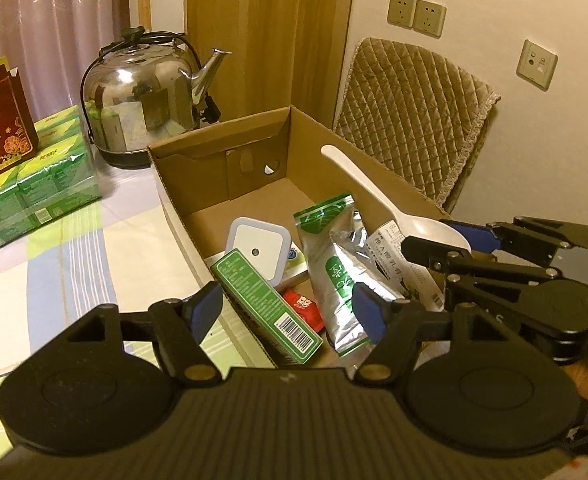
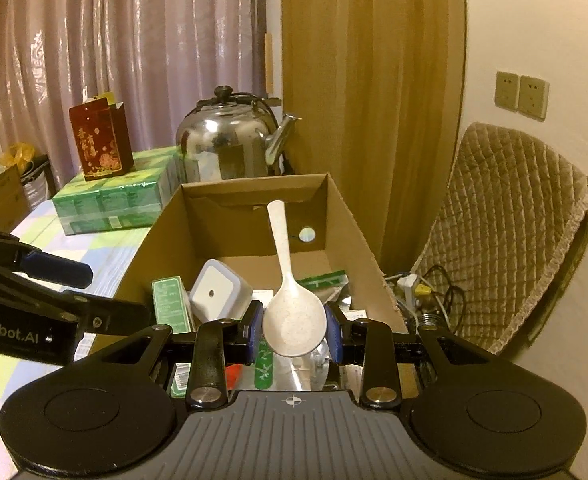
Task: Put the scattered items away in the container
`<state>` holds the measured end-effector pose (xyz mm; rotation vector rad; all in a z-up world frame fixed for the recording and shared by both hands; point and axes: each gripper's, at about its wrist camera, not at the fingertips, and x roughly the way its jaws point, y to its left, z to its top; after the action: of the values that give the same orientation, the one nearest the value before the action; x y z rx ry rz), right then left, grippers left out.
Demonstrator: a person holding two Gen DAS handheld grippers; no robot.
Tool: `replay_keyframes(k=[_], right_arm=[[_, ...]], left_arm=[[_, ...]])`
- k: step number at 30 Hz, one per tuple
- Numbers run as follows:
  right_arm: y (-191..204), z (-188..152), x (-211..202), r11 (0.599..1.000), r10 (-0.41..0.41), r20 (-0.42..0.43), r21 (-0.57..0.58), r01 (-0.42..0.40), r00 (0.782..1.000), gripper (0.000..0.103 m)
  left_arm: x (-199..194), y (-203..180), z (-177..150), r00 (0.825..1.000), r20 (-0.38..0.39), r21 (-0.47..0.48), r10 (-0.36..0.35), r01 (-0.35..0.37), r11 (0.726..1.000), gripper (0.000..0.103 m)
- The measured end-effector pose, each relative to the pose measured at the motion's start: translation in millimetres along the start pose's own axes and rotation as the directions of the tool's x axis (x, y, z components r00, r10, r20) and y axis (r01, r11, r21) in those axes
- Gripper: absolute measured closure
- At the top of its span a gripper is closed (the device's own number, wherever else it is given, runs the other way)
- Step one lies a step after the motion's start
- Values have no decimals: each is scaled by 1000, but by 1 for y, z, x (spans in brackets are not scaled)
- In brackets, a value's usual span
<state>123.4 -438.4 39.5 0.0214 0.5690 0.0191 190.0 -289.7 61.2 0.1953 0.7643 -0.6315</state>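
Note:
An open cardboard box [image 1: 197,148] [image 2: 229,192] stands on the table. In it lie a white square night light [image 1: 258,249] [image 2: 219,290], a green carton [image 1: 265,306] [image 2: 170,304], a silver-and-green pouch [image 1: 336,264], a red packet [image 1: 304,306] and a white printed packet [image 1: 398,248]. My right gripper [image 2: 294,330] [image 1: 440,240] is shut on the bowl of a white spoon [image 2: 289,300] [image 1: 374,196] and holds it over the box, handle pointing away. My left gripper [image 1: 289,312] is open and empty above the box's near end.
A steel kettle [image 1: 145,100] [image 2: 229,142] stands behind the box. Green tissue packs [image 1: 33,184] [image 2: 109,196] with a red gift box [image 1: 1,120] [image 2: 101,140] on top sit to the left. A quilted chair [image 1: 414,116] [image 2: 506,232] stands right, cables [image 2: 426,292] beside it.

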Motion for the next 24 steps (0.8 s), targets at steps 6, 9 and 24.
replay_keyframes(k=[6,9,24], right_arm=[[3,1,9,1000,-28,5,-13,28,1000,53],[-1,-2,7,1000,-16,13,13,16,1000,44],[-9,-24,-39,995,-20,1,102,20,1000,27]], left_arm=[[-2,4,-2,1000,-3,-3,6,-6,1000,35],[-3,7,-5,1000,-4,-6,9,-9,1000,34],[-26,3,-22,1000,-5,-45,7,-7,999,18]])
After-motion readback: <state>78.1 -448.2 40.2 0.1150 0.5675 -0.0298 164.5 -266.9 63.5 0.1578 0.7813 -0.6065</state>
